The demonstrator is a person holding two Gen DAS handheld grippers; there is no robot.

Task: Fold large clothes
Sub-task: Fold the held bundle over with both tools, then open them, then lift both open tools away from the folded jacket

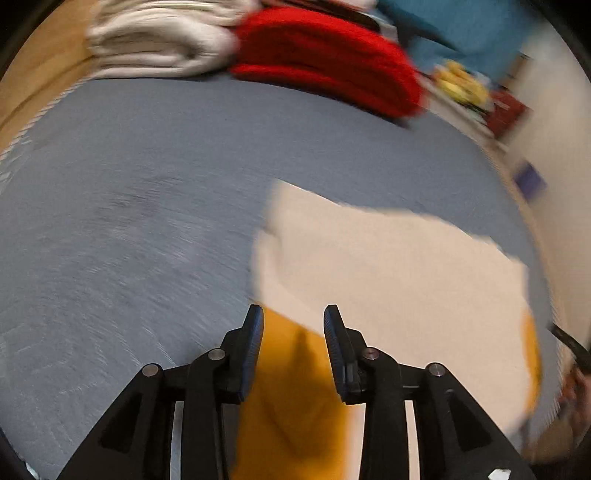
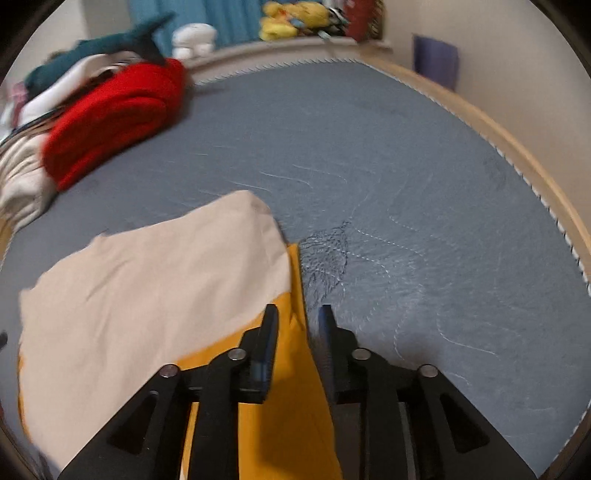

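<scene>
Cream-and-mustard garment (image 2: 155, 280) lies flat, half-folded, on the grey quilted bedspread (image 2: 388, 166), wide bare cover beyond it. Left gripper (image 1: 293, 314) and right gripper (image 2: 297, 314) hang over its mustard edges, jaws parted, pressing nothing.

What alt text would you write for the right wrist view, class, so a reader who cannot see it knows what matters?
The right gripper, its jaws apart, hovers over the yellow edge of a cream and yellow garment spread on a grey-blue bed. A red folded item sits in a clothes pile at the far left, and soft toys line the back ledge.
</scene>
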